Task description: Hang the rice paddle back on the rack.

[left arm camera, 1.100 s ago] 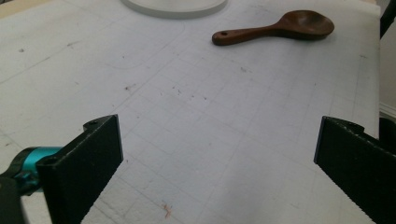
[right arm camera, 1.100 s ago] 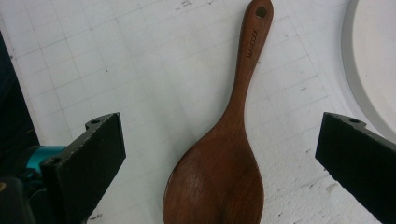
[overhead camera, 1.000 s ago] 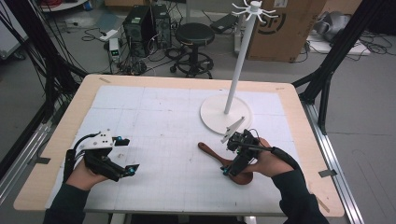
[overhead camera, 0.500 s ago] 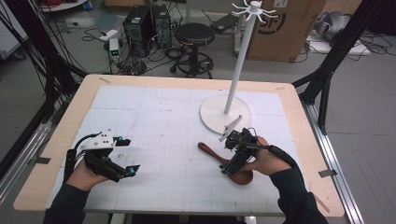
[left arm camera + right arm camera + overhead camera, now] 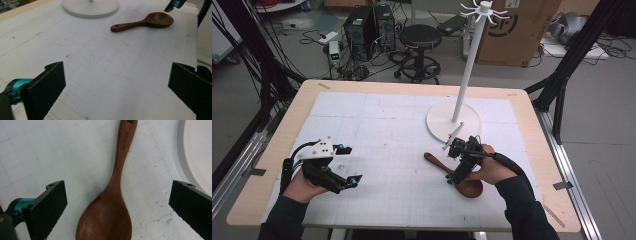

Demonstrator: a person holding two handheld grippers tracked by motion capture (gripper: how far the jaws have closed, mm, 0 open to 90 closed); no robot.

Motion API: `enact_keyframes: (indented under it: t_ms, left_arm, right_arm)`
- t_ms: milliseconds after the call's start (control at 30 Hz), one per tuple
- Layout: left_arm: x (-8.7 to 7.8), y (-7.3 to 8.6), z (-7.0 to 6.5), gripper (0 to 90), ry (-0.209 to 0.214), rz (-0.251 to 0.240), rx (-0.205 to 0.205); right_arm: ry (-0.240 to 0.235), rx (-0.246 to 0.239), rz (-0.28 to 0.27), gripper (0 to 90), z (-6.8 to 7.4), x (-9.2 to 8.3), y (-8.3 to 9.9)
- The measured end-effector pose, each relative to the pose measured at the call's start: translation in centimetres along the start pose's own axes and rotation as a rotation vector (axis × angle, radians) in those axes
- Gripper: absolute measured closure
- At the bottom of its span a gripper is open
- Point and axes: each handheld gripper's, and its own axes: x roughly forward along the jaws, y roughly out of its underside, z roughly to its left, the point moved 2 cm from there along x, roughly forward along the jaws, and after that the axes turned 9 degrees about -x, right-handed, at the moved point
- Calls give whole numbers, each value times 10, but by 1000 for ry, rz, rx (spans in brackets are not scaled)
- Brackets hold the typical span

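Lying flat on the white gridded mat (image 5: 382,130) that covered the tabletop (image 5: 532,130), a brown wooden spoon (image 5: 455,175) sat toward the near right, its bowl nearest the person and its handle running up and left to a small hole at the tip. In the right gripper view the spoon (image 5: 113,195) ran up the middle of the frame, bowl at the bottom and handle toward the top, with small lettering along the handle.

The right gripper (image 5: 460,162) hung directly over the spoon, held by the person's right hand (image 5: 492,170). Its fingers (image 5: 46,207) were spread wide, released, one on each side of the spoon's bowl and neck, touching neither; whether they reached the mat could not be told.

Just beyond the spoon stood a white rack (image 5: 467,65): a round base on the mat, a thin pole, and a ring of hooks on top. The base edge (image 5: 197,157) curved along the right of the right gripper view.

At the near left, well apart from the spoon, the left gripper (image 5: 339,167) pointed right, held low over the mat by the left hand (image 5: 302,185). Its fingers (image 5: 47,87) were also wide and released, with bare mat between them. Far off in that view lay the spoon (image 5: 145,22), with the rack base (image 5: 90,7) beyond it.
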Motion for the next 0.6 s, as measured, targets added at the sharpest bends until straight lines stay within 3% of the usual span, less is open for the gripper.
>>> enact_keyframes:
  t_ms: [600]
  left_arm:
    - [1, -1, -1, 18, -8, 14, 10]
  right_arm:
    - [0, 32, 111, 51, -5, 24, -18]
